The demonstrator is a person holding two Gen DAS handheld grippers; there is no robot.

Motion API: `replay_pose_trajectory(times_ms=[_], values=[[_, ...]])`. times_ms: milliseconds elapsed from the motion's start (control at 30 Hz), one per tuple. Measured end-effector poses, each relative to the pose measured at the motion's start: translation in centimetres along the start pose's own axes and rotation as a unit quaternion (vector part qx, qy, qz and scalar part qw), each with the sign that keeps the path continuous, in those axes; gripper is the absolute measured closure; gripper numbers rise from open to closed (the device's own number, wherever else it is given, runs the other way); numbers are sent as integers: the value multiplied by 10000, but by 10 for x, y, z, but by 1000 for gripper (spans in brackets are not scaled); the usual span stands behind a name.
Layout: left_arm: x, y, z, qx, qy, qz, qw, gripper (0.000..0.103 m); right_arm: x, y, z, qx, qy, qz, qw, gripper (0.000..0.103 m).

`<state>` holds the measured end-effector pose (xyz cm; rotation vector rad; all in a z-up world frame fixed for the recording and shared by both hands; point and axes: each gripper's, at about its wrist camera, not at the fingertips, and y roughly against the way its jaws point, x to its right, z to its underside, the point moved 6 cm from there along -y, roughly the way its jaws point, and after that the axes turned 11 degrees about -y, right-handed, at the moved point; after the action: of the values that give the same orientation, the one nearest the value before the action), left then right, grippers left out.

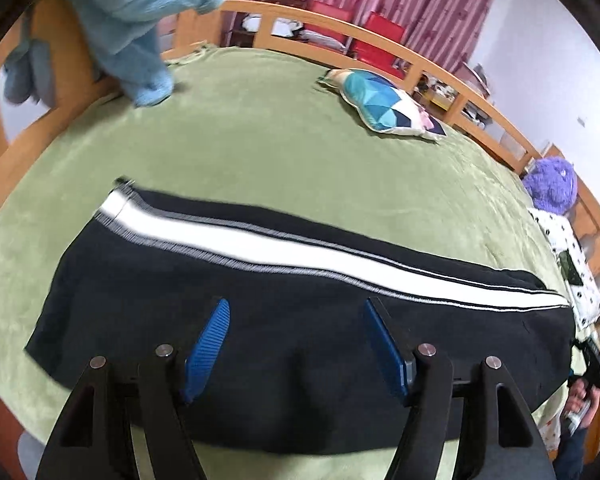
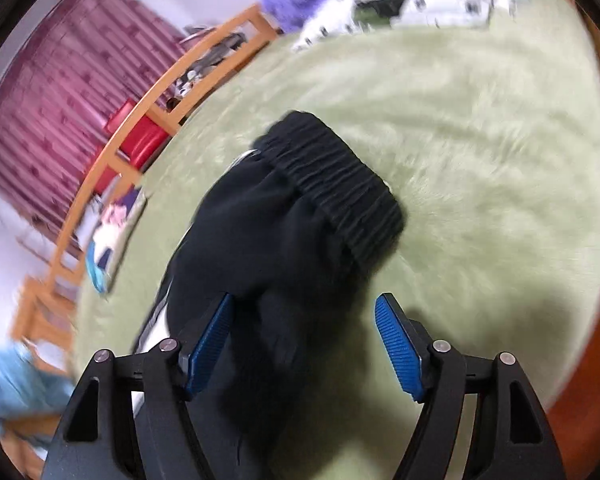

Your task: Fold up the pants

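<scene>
Both my grippers spread wide above black pants on the green bed cover.

My left gripper (image 1: 298, 312) and right gripper (image 2: 304, 308) hold nothing; the pants (image 1: 228, 320) lie flat, white stripe (image 1: 284, 250) beyond, patterned cushion (image 1: 384, 110) farther back.

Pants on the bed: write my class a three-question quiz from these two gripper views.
1. True or false: the left gripper has clamped the pants.
2. Which end of the pants does the right gripper face? A) waistband B) hem
3. Fill in: the stripe along the leg is ____.

Key: 1 false, both grippers are open; 2 A, the waistband; 3 white.
</scene>
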<state>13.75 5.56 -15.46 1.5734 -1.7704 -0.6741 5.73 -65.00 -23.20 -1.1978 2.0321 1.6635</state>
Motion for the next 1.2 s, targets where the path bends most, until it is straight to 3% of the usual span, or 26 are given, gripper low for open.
replay_pose_trajectory(times_ms=[67,100,233,267,367,400,500,600,733,833,967,1100,1200], values=[[9,-9,-5,-48,-101,-12,9999,37,2,-24,-10,-283,-228,-87,9993,29],[12,-12,-6,-68,-127,4,9999,37,2,-39,-14,-436,-318,-144,9984,24],[24,-24,-8,-169,-244,11,9996,37,-2,-70,-25,-513,-471,-117,9975,21],[27,-28,-8,-201,-275,-10,9994,37,-7,-72,-29,-442,-413,-40,9982,25],[36,-36,-11,-248,-359,31,9990,37,-32,-62,-37,-51,412,307,9987,65],[40,-37,-11,-263,-403,21,9988,37,-40,-55,-39,-5,659,337,9973,70],[50,-33,-12,-207,-490,34,9986,37,-73,-2,-50,352,1338,-244,9901,72],[55,-31,-10,-178,-498,76,9986,37,-63,0,-54,276,1538,5,9877,66],[55,-32,-5,-337,-487,32,9982,37,-10,-64,-38,-694,1455,1221,9793,53],[50,-26,-5,-331,-519,-12,9981,35,-5,-41,-36,-283,1418,1162,9826,47],[40,-24,-5,-372,-496,-62,9981,35,-40,0,-33,448,2156,1346,9661,40],[32,-23,-3,-428,-448,-114,9980,35,-94,-4,-20,489,3111,1179,9418,29],[27,-22,-3,-421,-464,-174,9979,35,-110,-22,-25,576,3274,1189,9356,29]])
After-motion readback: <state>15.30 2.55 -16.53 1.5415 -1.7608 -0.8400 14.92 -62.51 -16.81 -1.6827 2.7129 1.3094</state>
